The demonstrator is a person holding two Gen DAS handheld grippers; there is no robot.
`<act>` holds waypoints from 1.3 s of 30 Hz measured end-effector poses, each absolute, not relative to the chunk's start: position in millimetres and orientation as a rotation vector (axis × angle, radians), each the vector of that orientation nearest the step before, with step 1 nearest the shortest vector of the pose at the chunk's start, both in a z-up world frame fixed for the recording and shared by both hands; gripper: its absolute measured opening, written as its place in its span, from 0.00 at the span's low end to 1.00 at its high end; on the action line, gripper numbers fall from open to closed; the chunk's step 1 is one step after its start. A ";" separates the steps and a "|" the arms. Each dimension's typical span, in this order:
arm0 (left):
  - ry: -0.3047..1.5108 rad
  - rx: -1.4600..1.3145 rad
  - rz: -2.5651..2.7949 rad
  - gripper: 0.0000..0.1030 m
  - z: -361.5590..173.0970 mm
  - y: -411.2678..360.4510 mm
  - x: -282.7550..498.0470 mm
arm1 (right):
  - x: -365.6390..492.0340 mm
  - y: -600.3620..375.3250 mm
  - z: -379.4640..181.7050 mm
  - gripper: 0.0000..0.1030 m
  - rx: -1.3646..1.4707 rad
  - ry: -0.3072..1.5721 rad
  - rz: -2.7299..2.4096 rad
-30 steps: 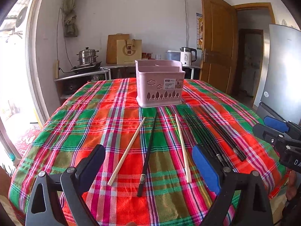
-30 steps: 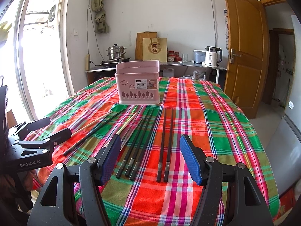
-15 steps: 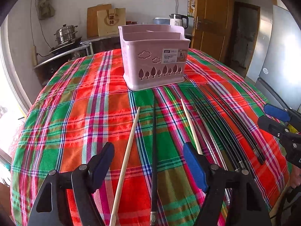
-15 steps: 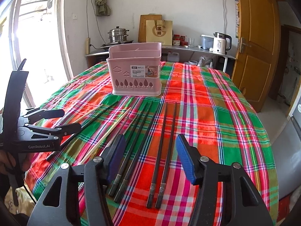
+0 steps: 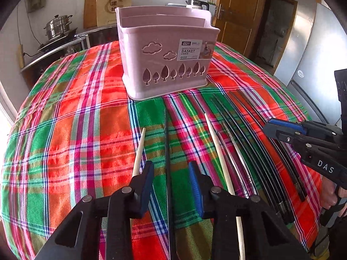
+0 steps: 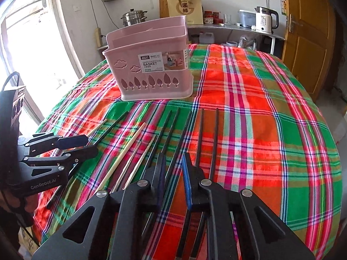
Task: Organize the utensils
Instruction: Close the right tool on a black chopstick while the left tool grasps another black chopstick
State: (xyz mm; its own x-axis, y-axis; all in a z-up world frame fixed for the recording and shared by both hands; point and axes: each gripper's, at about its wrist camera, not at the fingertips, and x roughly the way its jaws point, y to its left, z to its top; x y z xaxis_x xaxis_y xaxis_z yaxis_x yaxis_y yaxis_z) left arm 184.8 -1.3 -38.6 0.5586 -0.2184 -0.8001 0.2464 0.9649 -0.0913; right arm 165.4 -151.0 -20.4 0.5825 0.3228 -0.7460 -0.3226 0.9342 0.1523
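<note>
Left gripper (image 5: 171,173) closing astride black chopstick (image 5: 166,143), right gripper (image 6: 173,162) closing, narrow, contact unclear.

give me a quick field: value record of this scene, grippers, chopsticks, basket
left gripper: jaws closing, a black chopstick between them, pads not yet touching it
right gripper: jaws closing, a black chopstick in the gap
basket: pink, upright on the cloth, nothing seen inside
pale chopsticks: flat on the cloth
cloth: plaid
</note>
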 end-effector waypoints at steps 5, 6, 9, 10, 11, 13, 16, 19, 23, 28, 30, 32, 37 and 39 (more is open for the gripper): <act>0.959 0.043 -0.273 0.24 -43.0 -1.6 193.0 | 177.9 -147.8 -24.9 0.12 0.001 0.899 0.382; 0.959 0.045 -0.271 0.24 -43.3 -1.9 194.1 | 179.7 -147.3 -26.4 0.11 0.001 0.906 0.381; 0.965 0.046 -0.269 0.23 -43.1 -2.5 198.3 | 186.2 -144.3 -31.4 0.08 -0.002 0.926 0.379; 0.967 0.050 -0.267 0.22 -43.1 -2.9 199.4 | 187.6 -143.8 -33.1 0.08 -0.001 0.934 0.378; 0.967 0.059 -0.263 0.21 -43.2 -3.7 200.4 | 189.8 -142.9 -34.9 0.08 -0.001 0.942 0.376; 0.969 0.078 -0.256 0.21 -43.3 -6.3 200.8 | 191.5 -142.4 -37.1 0.07 0.005 0.951 0.376; 0.968 0.109 -0.247 0.21 -43.7 -10.6 201.2 | 193.9 -142.7 -37.0 0.07 0.010 0.958 0.368; 0.968 0.140 -0.245 0.21 -44.0 -15.4 203.3 | 198.1 -140.5 -37.2 0.07 0.003 0.972 0.358; 0.985 0.149 -0.250 0.21 -43.1 -17.3 207.5 | 204.8 -137.9 -37.2 0.07 -0.003 1.000 0.349; 0.997 0.134 -0.255 0.05 -41.7 -16.5 211.2 | 207.0 -138.7 -37.4 0.08 0.006 1.005 0.348; 1.003 0.115 -0.260 0.05 -41.0 -14.3 212.3 | 205.5 -139.3 -35.5 0.07 0.014 1.003 0.351; 1.004 0.089 -0.272 0.05 -39.0 -11.4 211.0 | 202.4 -140.0 -31.4 0.07 0.019 0.988 0.356; 0.960 0.051 -0.292 0.05 -18.3 -7.3 202.5 | 192.3 -144.7 -15.9 0.07 0.038 0.944 0.375; 0.930 0.045 -0.304 0.05 -4.4 -7.7 197.4 | 189.4 -147.1 -7.9 0.07 0.045 0.925 0.385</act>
State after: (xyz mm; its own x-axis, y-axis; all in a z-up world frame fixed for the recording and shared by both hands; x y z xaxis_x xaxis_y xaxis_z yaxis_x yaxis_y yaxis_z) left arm 197.4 -7.7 -4.4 0.5584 -0.2386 -0.7945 0.2769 0.9564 -0.0926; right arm 189.4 -147.1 -7.9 0.5390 0.3427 -0.7694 -0.3043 0.9310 0.2015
